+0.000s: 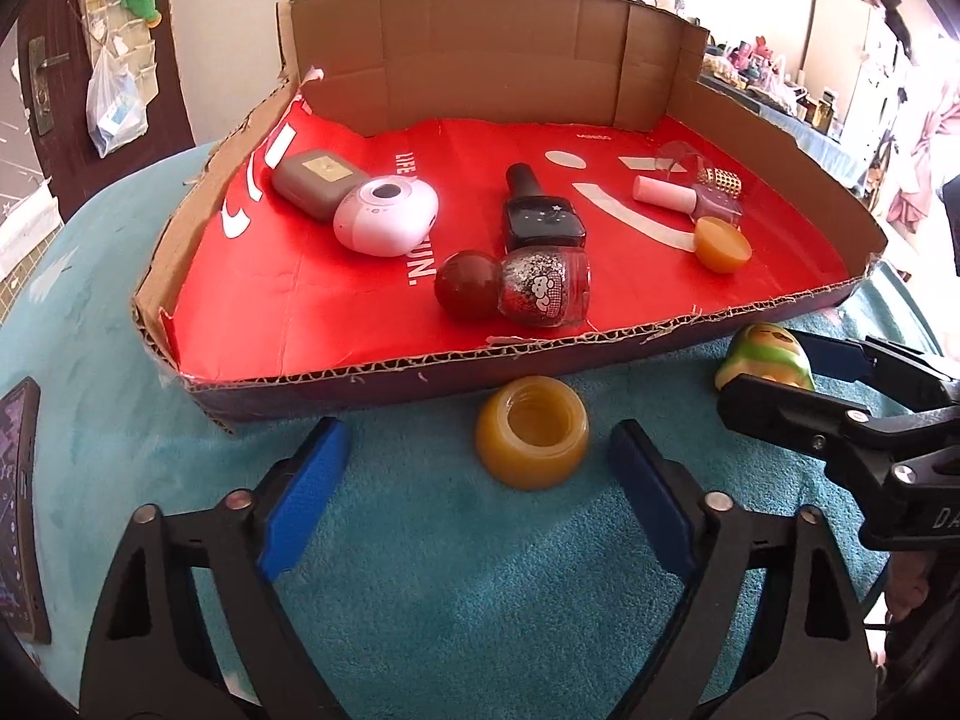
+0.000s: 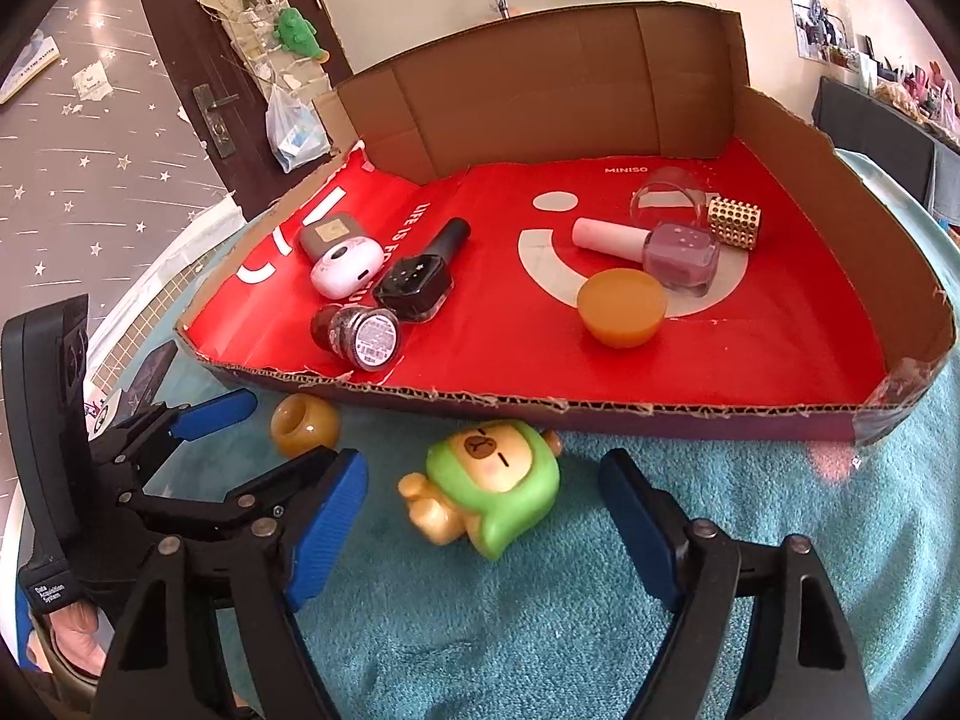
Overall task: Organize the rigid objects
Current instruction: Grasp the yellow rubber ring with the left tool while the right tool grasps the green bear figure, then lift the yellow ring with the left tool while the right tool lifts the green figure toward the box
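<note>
Both grippers angle downward, jaws released: left gripper (image 1: 480, 456) straddles amber jar (image 1: 531, 432), right gripper (image 2: 483, 504) apparently flanks green toy (image 2: 498, 480).

Each of the 2 cameras sits on a gripper, close above the blue towel (image 1: 420, 570), looking forward and down. Both face the cardboard tray (image 1: 456, 360), one from the left, one from the right. Both see the tray, the amber jar (image 1: 531, 441) and the green toy (image 2: 498, 480).

A teal towel (image 1: 420, 600) covered the table, a phone (image 1: 18, 510) lay at its left edge, and behind stood a dark door (image 2: 180, 60) hung with a plastic bag (image 2: 294, 120) and green plush (image 2: 297, 30), beside a star-patterned wall (image 2: 72, 168).
</note>
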Available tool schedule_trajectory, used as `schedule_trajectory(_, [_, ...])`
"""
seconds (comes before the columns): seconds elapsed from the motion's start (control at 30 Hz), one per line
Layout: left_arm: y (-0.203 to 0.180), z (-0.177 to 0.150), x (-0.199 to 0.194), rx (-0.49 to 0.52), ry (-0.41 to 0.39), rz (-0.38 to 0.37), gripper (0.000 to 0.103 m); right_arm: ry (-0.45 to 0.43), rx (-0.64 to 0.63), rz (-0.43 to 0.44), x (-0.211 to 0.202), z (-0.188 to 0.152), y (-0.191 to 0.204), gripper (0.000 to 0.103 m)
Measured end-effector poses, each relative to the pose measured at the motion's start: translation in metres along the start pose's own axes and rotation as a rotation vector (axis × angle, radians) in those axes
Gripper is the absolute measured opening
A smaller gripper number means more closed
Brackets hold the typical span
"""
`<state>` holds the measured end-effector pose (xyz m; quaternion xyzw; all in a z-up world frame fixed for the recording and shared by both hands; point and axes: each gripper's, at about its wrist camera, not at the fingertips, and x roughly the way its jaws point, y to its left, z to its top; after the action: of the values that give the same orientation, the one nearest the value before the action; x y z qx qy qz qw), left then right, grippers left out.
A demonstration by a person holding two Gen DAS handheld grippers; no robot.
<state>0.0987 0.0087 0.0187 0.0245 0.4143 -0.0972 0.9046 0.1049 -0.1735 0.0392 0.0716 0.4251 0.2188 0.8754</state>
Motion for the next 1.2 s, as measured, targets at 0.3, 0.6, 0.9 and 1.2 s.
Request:
schedule_trajectory(0.3, [-0.014,-0.001,-0.001,0.068,-0.024,-0.005,0.053,-0.005,-0.037,-0.051,0.003,-0.001,0.005,0.07])
schedule_trajectory(0.6, [-0.021,-0.001,-0.002,0.091,-0.032,-0.021,0.036,-0.008,-0.051,-0.074,0.004,-0.002,0.006,0.06])
schedule_trajectory(0.9, [-0.022,-0.003,-0.003,0.084,-0.033,-0.035,0.036,-0.006,-0.054,-0.067,0.003,-0.002,0.008,0.055])
schedule_trajectory(1.2, [-0.02,-0.009,-0.009,0.075,-0.034,-0.055,0.036,-0.003,-0.044,-0.056,-0.005,-0.006,0.005,0.054])
